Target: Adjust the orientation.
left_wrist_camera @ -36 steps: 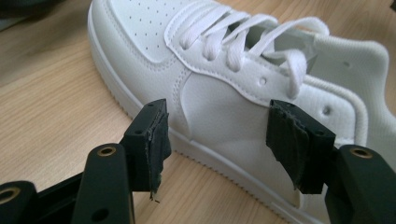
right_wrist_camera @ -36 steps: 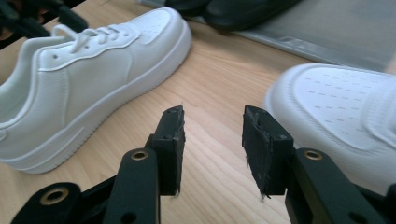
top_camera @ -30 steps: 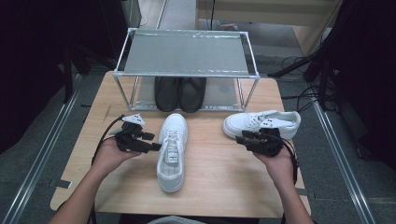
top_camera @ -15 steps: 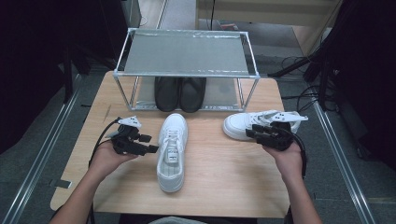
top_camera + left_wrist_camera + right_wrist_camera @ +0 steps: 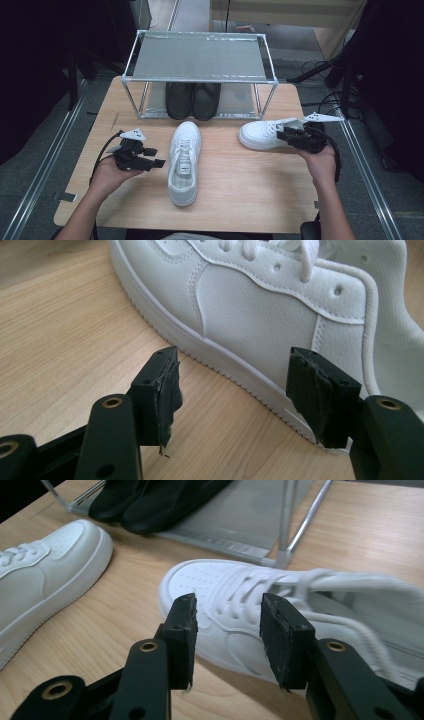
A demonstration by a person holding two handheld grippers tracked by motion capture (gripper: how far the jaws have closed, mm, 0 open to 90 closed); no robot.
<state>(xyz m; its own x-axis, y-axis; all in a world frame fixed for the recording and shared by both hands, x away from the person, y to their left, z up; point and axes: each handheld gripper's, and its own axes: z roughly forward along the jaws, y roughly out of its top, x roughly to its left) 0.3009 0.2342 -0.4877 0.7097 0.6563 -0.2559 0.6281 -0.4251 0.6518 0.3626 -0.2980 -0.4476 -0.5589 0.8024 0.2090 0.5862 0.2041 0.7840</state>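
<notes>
Two white sneakers lie on the wooden table (image 5: 240, 195). One sneaker (image 5: 184, 162) lies in the middle, toe toward the rack. My left gripper (image 5: 155, 156) is open just left of it, and its jaws (image 5: 232, 395) face the shoe's side (image 5: 250, 315) without touching. The other sneaker (image 5: 262, 134) lies at the right, toe pointing left. My right gripper (image 5: 282, 137) hovers at its heel end, jaws (image 5: 227, 625) open, with the laced upper (image 5: 230, 587) seen beyond them and not pressed.
A metal-framed rack (image 5: 200, 62) stands at the back of the table, with a pair of black shoes (image 5: 192, 100) on its lower shelf. A rack leg (image 5: 287, 525) stands close behind the right sneaker. Cables trail off the table's right edge.
My right hand has moved right and slightly up along the right sneaker toward its heel. Both sneakers and the left gripper have stayed in place.
</notes>
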